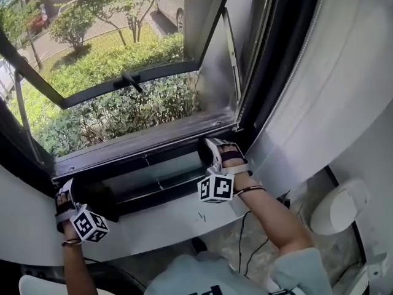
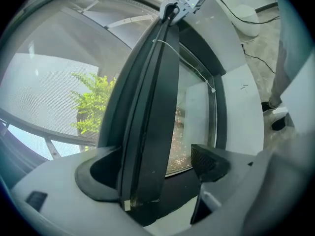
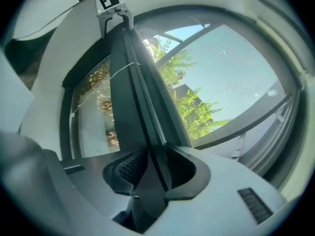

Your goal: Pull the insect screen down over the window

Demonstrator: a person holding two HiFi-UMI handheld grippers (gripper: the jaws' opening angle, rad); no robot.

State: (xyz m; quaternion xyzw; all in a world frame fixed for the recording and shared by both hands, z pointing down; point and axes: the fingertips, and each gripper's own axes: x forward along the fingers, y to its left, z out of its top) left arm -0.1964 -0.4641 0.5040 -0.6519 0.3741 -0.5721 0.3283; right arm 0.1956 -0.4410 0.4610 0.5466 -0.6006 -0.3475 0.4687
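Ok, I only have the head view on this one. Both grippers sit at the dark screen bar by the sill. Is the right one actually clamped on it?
Observer: Yes. In its own view the right gripper has both jaws closed on the screen bar.
Operator: And the left?
Observer: The left gripper isn't clamped. The bar lies against one jaw and the other stands clear of it.
Operator: Any mesh out yet?
Observer: Yes, fine mesh spans the opening beside the bar.
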